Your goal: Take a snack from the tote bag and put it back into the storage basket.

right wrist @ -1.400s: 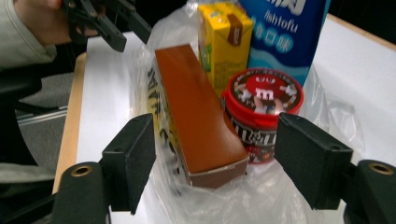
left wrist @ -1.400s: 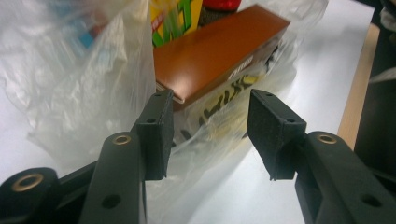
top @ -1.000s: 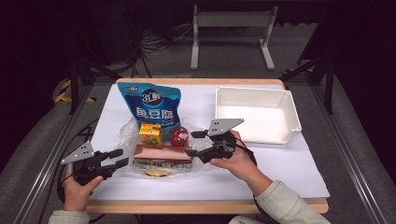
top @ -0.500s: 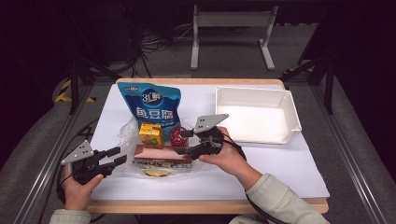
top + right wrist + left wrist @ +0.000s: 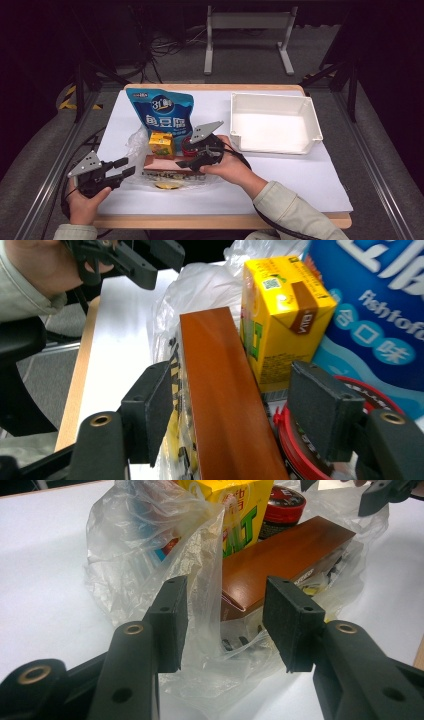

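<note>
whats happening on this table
A person holds a gripper in each hand over groceries lying on a clear plastic bag. The right gripper is open with its jaws on either side of a brown box, not yet closed on it. The left gripper is open too, facing the bag's edge. A yellow carton, a red-lidded tub and a blue pouch sit beside the box. A white tray stands to the right.

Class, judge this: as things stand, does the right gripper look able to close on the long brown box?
Probably yes. The right gripper is open with its jaws already on either side of the brown box. The yellow juice carton and red-lidded tub crowd one jaw, but a gap remains.
</note>
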### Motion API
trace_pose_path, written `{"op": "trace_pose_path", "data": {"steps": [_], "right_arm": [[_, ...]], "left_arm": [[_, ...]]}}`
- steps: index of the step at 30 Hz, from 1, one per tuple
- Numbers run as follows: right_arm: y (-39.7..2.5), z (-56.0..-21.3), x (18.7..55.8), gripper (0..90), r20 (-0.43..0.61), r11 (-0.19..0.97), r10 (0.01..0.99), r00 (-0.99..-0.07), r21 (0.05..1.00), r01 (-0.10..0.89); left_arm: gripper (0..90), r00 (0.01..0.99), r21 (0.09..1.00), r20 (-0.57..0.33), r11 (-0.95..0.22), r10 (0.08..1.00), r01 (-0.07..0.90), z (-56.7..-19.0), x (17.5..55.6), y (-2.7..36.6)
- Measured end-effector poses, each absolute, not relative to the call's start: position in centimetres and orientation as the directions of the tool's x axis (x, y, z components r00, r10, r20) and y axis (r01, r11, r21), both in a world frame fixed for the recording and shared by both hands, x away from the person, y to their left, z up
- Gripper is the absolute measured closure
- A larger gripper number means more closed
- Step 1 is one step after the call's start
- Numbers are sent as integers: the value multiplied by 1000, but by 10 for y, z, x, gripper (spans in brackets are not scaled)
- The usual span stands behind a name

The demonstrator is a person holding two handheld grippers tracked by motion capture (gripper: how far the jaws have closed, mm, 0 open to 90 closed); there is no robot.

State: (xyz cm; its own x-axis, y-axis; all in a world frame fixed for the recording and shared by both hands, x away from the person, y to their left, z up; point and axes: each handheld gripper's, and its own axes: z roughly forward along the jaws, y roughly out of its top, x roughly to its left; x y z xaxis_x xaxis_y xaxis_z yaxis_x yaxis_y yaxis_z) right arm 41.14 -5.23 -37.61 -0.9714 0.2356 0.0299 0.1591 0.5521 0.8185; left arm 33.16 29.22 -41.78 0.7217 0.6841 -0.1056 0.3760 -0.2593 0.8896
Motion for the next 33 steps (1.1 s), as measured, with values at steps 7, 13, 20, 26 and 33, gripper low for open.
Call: {"op": "trace_pose_path", "data": {"steps": [7, 13, 20, 26, 33], "right_arm": [[-40, -381, 414, 360, 33, 572, 223, -974, 805, 158], [-33, -384, 414, 366, 33, 588, 215, -976, 793, 156], [-28, -388, 415, 370, 31, 616, 206, -978, 772, 155], [-23, -390, 413, 408, -7, 664, 188, -982, 738, 122], [-16, -390, 414, 419, -38, 715, 186, -982, 691, 109]], "left_arm": [[535, 717, 885, -101, -267, 690, 381, -420, 332, 293], [540, 714, 885, -108, -261, 692, 386, -420, 331, 294], [553, 726, 882, -95, -280, 681, 378, -421, 332, 294], [553, 727, 882, -99, -279, 679, 381, -421, 331, 294], [553, 725, 880, -108, -274, 680, 388, -421, 330, 294]]}}
